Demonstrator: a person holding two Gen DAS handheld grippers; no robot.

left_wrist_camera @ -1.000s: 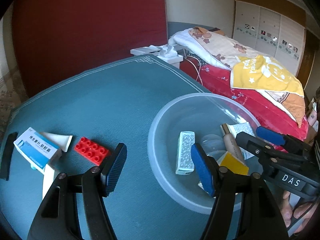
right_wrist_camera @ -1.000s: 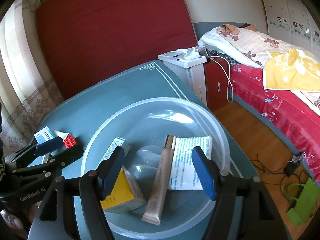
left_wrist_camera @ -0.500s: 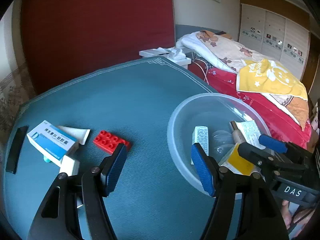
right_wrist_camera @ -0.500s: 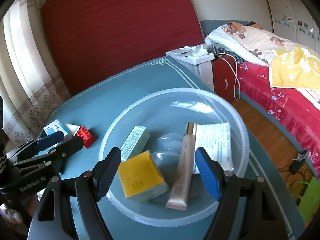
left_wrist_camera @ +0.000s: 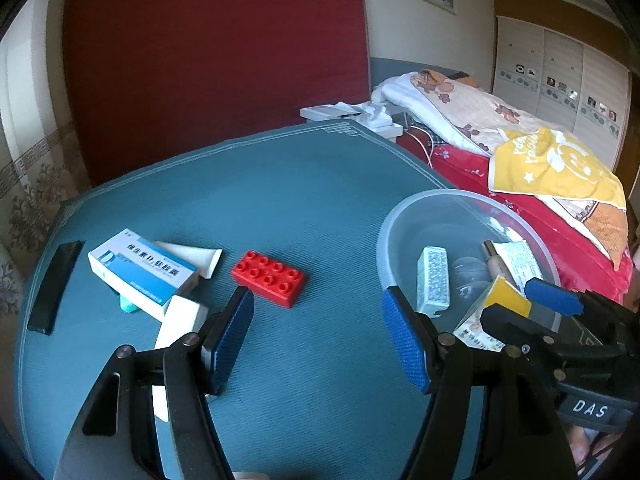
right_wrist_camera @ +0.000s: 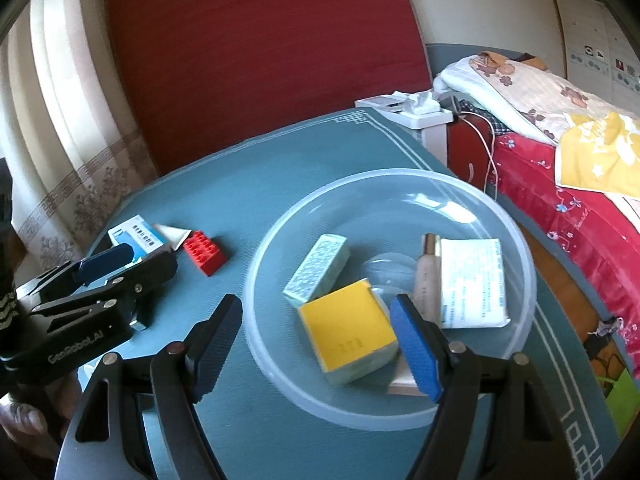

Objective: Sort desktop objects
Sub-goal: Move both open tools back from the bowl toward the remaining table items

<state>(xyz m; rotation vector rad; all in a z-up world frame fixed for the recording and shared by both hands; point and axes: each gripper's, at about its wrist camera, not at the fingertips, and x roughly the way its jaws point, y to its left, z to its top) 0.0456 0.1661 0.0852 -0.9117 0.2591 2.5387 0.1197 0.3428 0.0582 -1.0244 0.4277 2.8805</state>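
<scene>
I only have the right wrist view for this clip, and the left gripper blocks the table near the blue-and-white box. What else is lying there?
Observer: A white block lies in front of the blue-and-white box, close to the left gripper.
Reviewer: Anything further left?
Observer: A flat black bar lies near the table's left edge, apart from the box.
Reviewer: Is the left gripper holding anything?
Observer: No. It is open, with only the teal mat showing between its fingers. The red brick lies just ahead, untouched.
</scene>
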